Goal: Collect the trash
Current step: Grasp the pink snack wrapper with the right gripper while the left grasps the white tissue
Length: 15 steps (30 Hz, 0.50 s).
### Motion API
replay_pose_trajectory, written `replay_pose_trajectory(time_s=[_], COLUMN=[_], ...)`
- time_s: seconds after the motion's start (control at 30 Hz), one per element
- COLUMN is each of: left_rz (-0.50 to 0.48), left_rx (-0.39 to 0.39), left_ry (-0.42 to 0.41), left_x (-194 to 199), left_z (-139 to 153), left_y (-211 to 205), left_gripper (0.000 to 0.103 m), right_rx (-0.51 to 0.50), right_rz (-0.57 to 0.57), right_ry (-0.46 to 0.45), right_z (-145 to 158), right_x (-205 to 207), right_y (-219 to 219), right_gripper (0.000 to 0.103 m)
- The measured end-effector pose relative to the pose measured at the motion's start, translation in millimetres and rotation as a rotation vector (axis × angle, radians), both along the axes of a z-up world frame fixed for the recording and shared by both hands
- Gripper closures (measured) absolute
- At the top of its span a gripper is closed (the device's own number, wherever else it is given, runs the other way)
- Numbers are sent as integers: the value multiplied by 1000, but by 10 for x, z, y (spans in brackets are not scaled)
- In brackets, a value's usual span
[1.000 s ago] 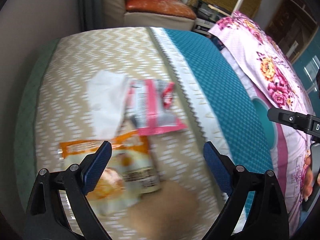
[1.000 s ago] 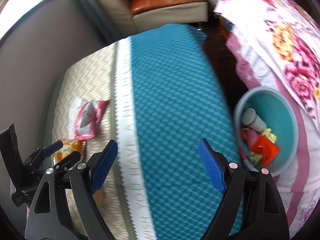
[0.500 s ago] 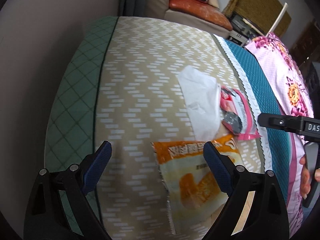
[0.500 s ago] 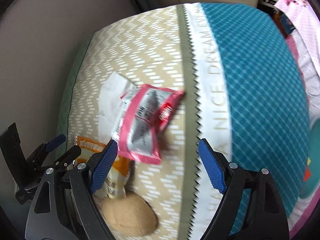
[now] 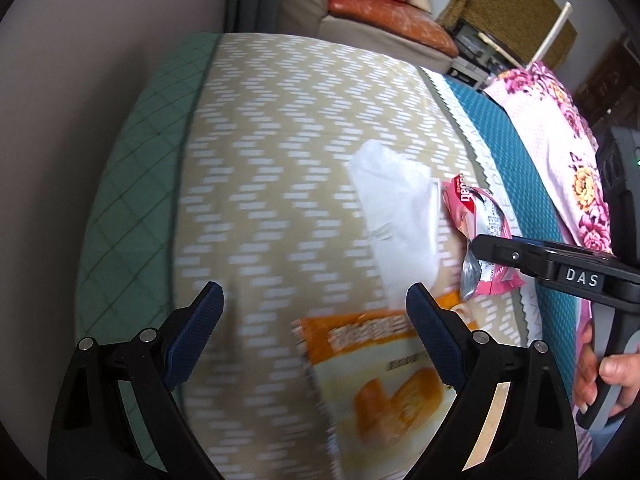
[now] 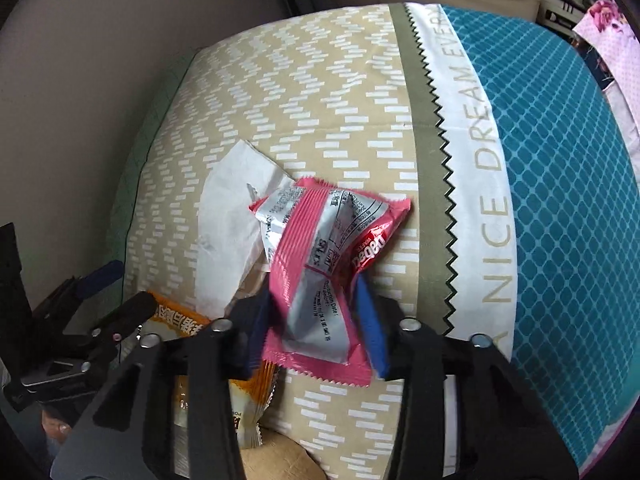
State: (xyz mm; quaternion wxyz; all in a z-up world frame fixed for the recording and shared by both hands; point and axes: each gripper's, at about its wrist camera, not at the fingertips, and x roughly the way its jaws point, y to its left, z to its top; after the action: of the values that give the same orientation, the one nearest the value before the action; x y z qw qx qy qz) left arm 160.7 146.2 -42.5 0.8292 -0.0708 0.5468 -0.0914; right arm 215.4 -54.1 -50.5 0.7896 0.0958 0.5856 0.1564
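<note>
A pink and silver snack wrapper (image 6: 320, 256) lies on the patterned bed cover, and my right gripper (image 6: 316, 320) is shut on its near end. It also shows in the left wrist view (image 5: 480, 232), under the right gripper's finger (image 5: 520, 256). A white tissue (image 5: 396, 216) lies left of it, also in the right wrist view (image 6: 232, 232). An orange and white snack wrapper (image 5: 384, 376) lies nearest, its right part under my open, empty left gripper (image 5: 316, 320). It also shows in the right wrist view (image 6: 224, 376).
The bed cover has a beige chevron part (image 5: 280, 152), a white lettered band (image 6: 480, 168) and a teal part (image 6: 560, 160). A floral pink quilt (image 5: 560, 136) lies to the right. A sofa with an orange cushion (image 5: 384, 12) stands beyond the bed.
My right gripper has moved in over the pink wrapper and closed on it. My left gripper has shifted slightly, staying open over the orange wrapper.
</note>
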Motion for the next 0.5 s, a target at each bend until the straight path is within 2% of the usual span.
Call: replay_pose_trajectory(time_s=[0.2,0.43,0.5], left_rz=[-87,-113,-120], left_rx=[38,80,113], left_ry=[12,-16,-28], left_x=[250,410,415], left_z=[-76,-123,-143], left_y=[-381,-667,-750], left_gripper=[10,11,17], right_rx=[15,18,30], right_rz=[-53,-97,-108], right_ry=[-21,-68,-75], right_z=[119,302,326], right_x=[-98,-255,-279], right_y=[-319,-730,-839], right_gripper=[70,70,69])
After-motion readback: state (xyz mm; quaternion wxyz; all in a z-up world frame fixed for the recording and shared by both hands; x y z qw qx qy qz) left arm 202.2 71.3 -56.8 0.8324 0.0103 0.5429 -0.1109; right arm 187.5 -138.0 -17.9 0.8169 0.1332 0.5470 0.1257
